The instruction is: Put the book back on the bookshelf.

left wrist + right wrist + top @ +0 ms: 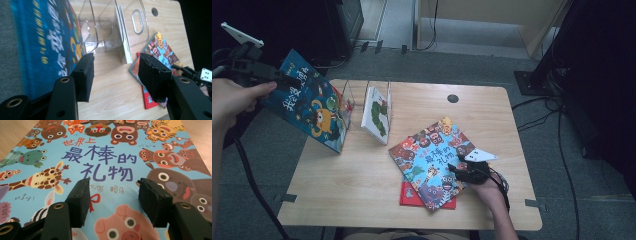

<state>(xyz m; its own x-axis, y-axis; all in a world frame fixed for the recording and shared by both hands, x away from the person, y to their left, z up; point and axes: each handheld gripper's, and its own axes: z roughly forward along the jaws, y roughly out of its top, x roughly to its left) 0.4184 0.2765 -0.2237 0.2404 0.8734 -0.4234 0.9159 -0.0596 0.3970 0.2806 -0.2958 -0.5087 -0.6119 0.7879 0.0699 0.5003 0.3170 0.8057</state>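
Observation:
A dark blue picture book (307, 107) (50, 37) stands tilted at the table's left edge, its lower corner beside a clear rack (349, 102) (110, 22). My left gripper (287, 81) (116, 60) hovers by the book's upper left edge, jaws open, the book outside its left jaw and nothing between them. A white picture book (377, 115) (123, 37) stands in the rack. A light blue animal book (432, 155) (105, 150) lies flat on a red book (409, 197). My right gripper (454, 169) (112, 183) hangs open just over the animal book's cover.
The wooden table (362, 185) has a round cable hole (453, 98) at the back. Cables (562, 150) trail over the grey floor to the right, and dark equipment stands at the back left and right.

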